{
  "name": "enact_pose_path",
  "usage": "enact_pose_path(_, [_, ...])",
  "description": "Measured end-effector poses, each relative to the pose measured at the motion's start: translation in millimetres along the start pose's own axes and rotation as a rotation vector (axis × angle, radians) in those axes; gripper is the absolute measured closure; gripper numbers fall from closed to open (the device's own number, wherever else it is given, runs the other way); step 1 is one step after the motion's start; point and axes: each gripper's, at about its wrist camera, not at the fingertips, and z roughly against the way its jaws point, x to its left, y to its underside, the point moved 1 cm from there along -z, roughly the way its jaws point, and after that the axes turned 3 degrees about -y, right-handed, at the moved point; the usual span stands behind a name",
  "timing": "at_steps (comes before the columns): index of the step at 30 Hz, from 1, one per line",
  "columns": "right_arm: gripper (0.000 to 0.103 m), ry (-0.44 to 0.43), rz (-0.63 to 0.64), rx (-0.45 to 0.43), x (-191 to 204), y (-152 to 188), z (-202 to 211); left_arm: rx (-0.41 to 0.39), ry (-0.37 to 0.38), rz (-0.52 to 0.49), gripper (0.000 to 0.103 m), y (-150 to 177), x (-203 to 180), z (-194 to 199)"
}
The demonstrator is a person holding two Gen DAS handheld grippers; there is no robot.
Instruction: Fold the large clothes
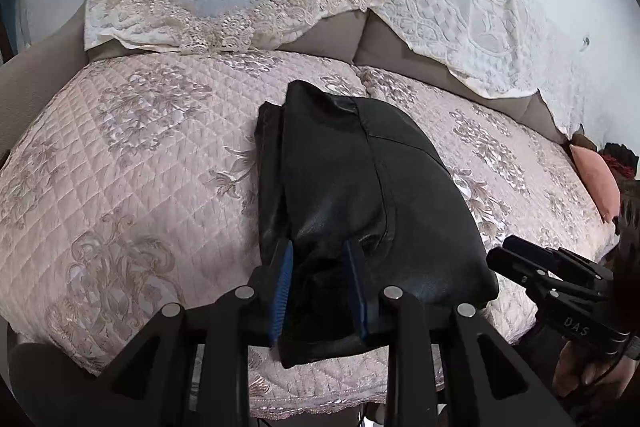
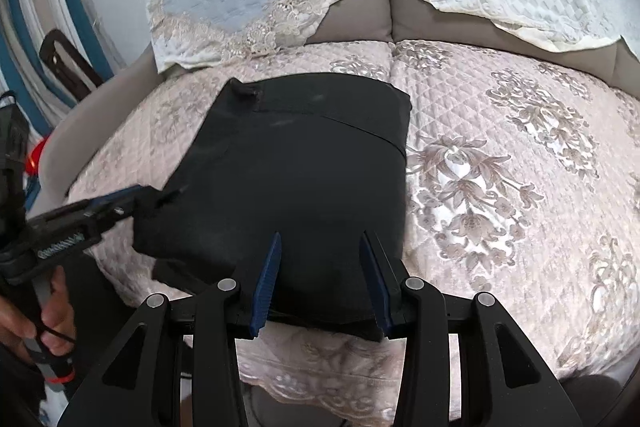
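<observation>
Folded black leather-like garment (image 1: 360,195) on sofa (image 1: 120,155): thick, slick, likely heavy; grip stacked near edge. Left tool (image 1: 320,251) and right tool (image 2: 320,243) both apart, nothing clamped.

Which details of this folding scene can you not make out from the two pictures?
- Garment type: the black garment is folded into a bundle, so its shape is hidden in both views.
- Left hand-held gripper: dark cloth lies between its fingers; whether the pads press it is unclear.
- Dark-red object: cut off at the left wrist view's right edge.
- Sofa front: hidden behind the gripper bodies.
</observation>
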Motion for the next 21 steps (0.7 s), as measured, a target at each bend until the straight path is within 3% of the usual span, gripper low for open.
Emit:
enact_pose_path(4, [0.061, -0.005, 0.007, 0.012, 9, 6, -4, 0.023, -0.016, -0.053, 0.075, -3, -4, -10])
enact_pose_path(8, [0.061, 0.004, 0.032, 0.042, 16, 12, -14, 0.085, -0.032, -0.05, 0.067, 6, 1, -28])
enact_pose_path(17, [0.061, -0.013, 0.033, -0.009, 12, -6, 4, 0.043, -0.022, -0.03, 0.064, -5, 4, -12])
enact_pose_path(21, [0.061, -0.003, 0.03, 0.037, 1, -4, -13, 0.042, -0.014, -0.006, 0.064, -10, 8, -19])
